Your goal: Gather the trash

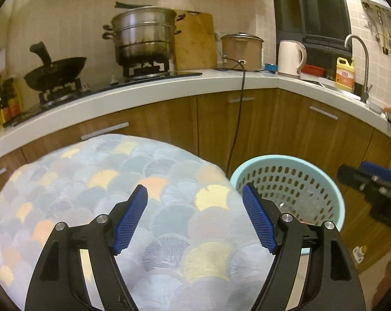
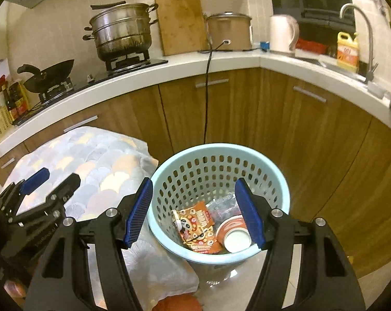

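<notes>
Right wrist view looks straight down into the pale blue perforated basket, which stands on the floor beside the cloth-covered tabletop, close enough for items to be dropped in from there. Inside lie a printed snack wrapper, a red paper cup on its side and some clear plastic. The right tool hangs above the rim, blue pads spread apart and empty. The left tool hovers over the patterned cloth, likewise apart and holding nothing; no trash shows there, so collection looks nearly done.
</notes>
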The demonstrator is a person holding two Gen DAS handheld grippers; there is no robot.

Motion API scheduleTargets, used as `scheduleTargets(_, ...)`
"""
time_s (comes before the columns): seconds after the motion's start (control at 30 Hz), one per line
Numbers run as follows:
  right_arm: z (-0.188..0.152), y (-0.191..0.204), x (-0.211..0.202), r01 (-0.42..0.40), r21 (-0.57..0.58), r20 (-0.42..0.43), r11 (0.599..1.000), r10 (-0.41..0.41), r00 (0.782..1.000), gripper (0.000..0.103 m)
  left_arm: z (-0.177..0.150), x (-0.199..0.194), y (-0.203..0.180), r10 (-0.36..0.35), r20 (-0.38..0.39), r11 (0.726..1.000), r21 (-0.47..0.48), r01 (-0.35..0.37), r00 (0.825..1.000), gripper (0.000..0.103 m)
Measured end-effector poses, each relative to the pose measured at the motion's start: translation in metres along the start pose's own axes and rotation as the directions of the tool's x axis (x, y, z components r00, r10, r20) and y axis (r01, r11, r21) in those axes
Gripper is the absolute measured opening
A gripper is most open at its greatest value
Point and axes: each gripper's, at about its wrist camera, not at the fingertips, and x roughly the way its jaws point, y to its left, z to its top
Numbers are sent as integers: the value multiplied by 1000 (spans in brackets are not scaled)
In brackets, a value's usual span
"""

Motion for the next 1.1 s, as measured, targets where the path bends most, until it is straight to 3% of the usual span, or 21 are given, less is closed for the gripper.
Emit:
scheduleTargets(0.23, -7, -1, 4, 35, 23, 6, 999, -35, 999, 62, -4, 2, 2, -3, 3, 1000, 15, 3, 1000, 76)
scheduleTargets(1.1, -12, 4, 13, 34, 19, 7, 999, -34, 999, 66, -5, -1, 6, 10, 6, 1000, 8, -10, 1000, 82)
